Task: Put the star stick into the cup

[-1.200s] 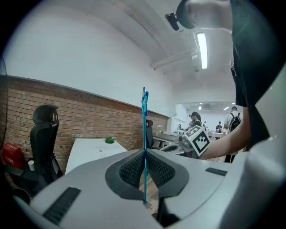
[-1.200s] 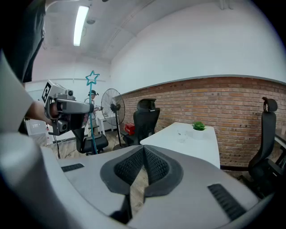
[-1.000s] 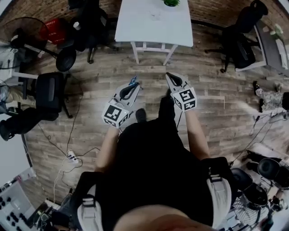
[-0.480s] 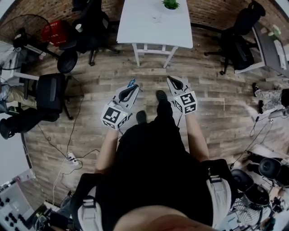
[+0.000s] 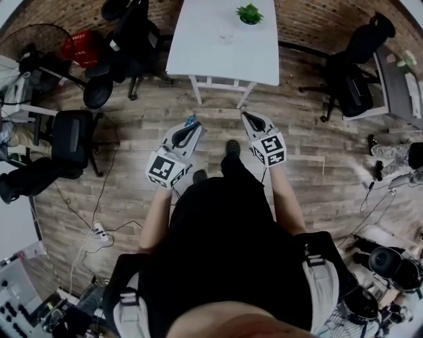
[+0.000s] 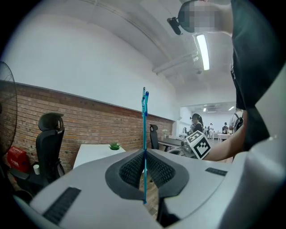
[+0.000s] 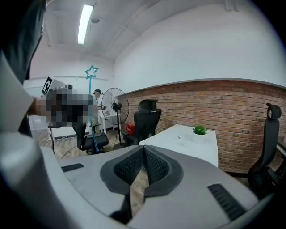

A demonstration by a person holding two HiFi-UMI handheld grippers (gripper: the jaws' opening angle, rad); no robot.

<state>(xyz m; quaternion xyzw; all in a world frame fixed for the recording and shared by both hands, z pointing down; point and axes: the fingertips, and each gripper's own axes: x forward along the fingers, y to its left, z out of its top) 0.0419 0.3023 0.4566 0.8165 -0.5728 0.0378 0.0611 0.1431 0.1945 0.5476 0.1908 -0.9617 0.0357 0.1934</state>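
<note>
The star stick (image 6: 144,129) is a thin blue rod, upright, with its star edge-on at the top. My left gripper (image 6: 144,154) is shut on its lower part. In the head view the left gripper (image 5: 192,127) is held over the wooden floor, and the star stick (image 5: 193,119) pokes out past its tips. The right gripper (image 5: 249,118) is level with it and about a hand's width to the right. The right gripper view shows the right gripper (image 7: 144,150) shut on nothing, with the star stick (image 7: 91,72) off to its left. A small clear cup (image 7: 181,139) stands on the white table (image 7: 202,150) ahead.
The white table (image 5: 198,46) also carries a small green plant (image 5: 250,13). Black office chairs (image 5: 129,36) stand left and right of it, with another chair (image 5: 73,135) and a fan at the left. Cables (image 5: 99,228) lie on the floor. People are in the far room.
The table has come slightly nearer in the head view as the person steps forward. Both grippers keep their pose, and the left still holds the stick.
</note>
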